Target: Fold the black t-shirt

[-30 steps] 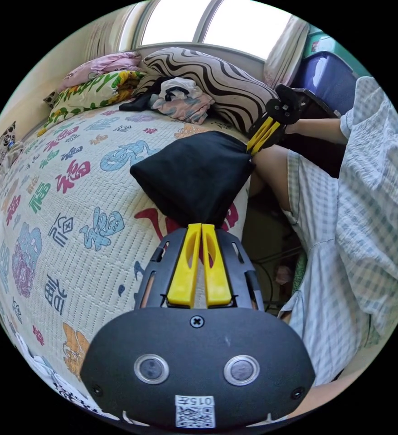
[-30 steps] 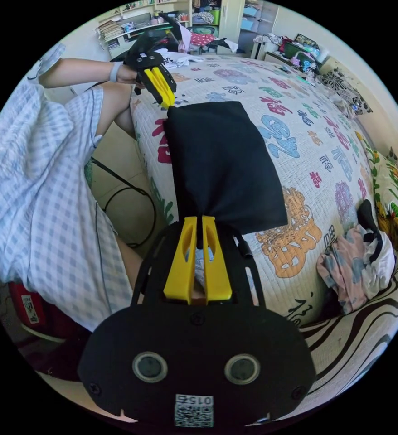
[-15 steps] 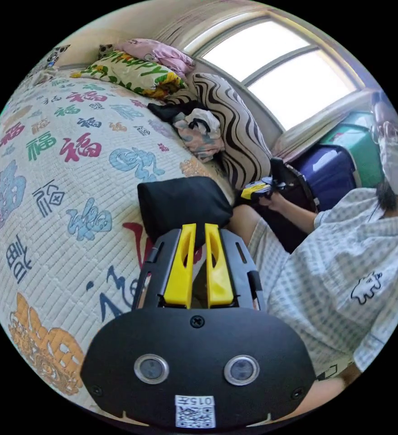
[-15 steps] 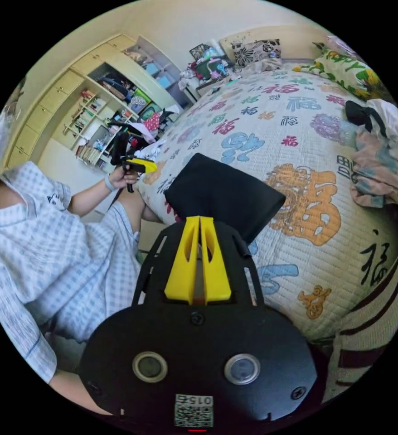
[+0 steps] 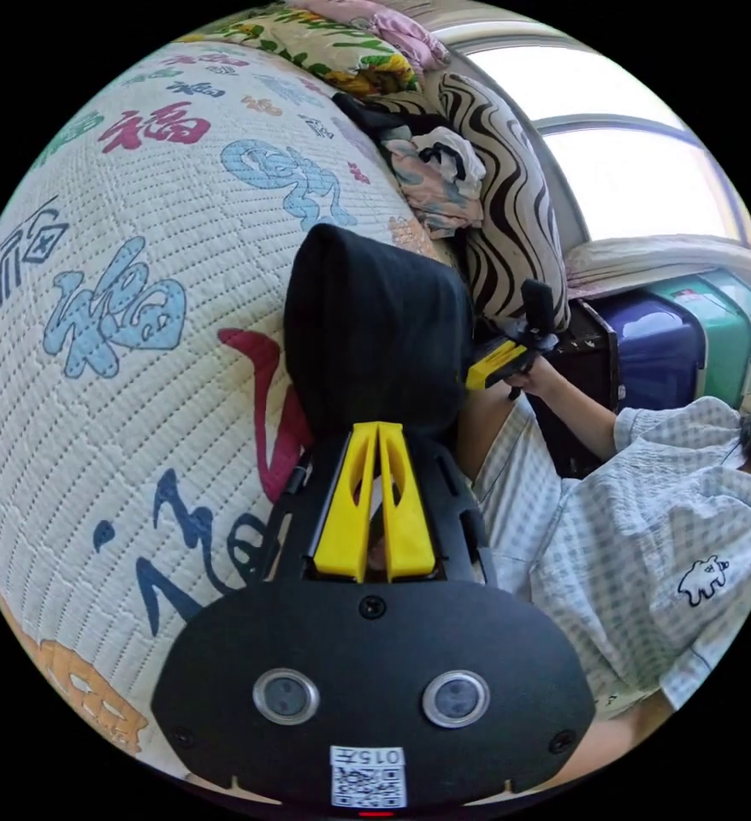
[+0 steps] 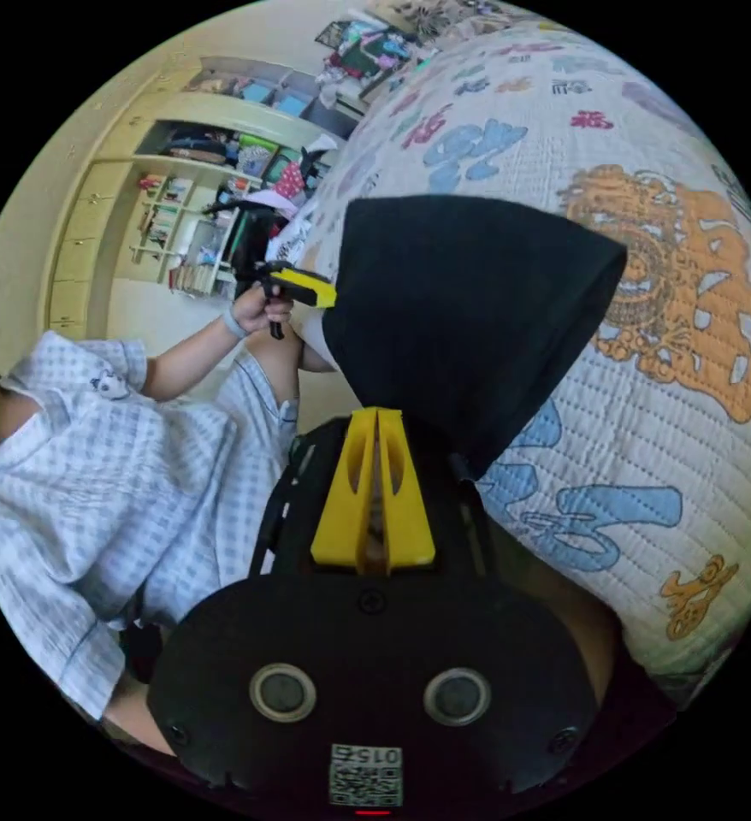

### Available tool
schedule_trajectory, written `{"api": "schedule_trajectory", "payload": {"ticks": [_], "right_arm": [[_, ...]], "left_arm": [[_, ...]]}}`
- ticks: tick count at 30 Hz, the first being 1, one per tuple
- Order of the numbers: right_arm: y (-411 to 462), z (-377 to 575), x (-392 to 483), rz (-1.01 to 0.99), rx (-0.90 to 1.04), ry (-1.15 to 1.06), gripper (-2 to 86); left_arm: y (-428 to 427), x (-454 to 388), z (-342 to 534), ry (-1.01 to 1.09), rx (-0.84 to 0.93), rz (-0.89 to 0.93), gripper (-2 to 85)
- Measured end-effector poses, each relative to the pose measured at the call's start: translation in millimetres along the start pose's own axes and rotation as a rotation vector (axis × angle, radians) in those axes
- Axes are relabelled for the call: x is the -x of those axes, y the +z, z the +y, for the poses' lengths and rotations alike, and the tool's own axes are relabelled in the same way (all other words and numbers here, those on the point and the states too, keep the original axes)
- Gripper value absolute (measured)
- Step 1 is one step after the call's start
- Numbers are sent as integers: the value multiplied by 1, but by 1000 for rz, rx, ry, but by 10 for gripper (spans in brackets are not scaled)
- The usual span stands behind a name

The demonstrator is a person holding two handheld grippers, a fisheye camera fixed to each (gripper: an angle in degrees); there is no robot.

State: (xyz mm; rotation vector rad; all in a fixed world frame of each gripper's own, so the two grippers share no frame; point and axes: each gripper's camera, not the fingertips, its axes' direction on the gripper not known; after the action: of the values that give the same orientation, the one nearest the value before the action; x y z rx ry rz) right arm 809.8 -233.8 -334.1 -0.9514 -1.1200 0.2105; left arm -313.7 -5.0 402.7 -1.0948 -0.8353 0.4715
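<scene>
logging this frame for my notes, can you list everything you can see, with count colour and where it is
black t-shirt: 1, black, folded bundle at the near edge of the bed
bed cover: 1, cream quilted with coloured characters, spread over the bed
striped pillow: 1, black and cream, at the window end of the bed
floral pillow: 1, yellow and green, beside the striped one
loose clothes: a small heap, pink, white and black, against the striped pillow
storage bins: 2, blue and green, under the window
shelves: 1 wall unit, pale yellow, crowded, across the room
person's shirt: 1, pale checked, beside the bed
left tongs: yellow jaws together on the t-shirt's near end
right tongs: yellow jaws together on the t-shirt's other end
</scene>
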Motion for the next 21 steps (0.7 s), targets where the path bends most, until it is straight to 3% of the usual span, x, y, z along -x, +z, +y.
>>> {"api": "schedule_trajectory", "payload": {"ticks": [4, 6, 9, 16, 21], "right_arm": [[-52, 19, -26, -158, -371, 36, 88], [-61, 24, -48, -112, -431, 110, 129], [-53, 15, -91, -172, -434, 238, 157], [-20, -47, -125, -345, -388, 150, 138], [9, -85, -136, -413, -378, 146, 71]], "left_arm": [[-68, 5, 15, -31, -194, 87, 97], [-96, 16, 22, -64, -250, 58, 123], [-119, 39, 22, -133, -271, 99, 154], [-128, 43, -12, -92, -212, 256, 140], [-144, 34, -22, -86, -184, 290, 103]]}}
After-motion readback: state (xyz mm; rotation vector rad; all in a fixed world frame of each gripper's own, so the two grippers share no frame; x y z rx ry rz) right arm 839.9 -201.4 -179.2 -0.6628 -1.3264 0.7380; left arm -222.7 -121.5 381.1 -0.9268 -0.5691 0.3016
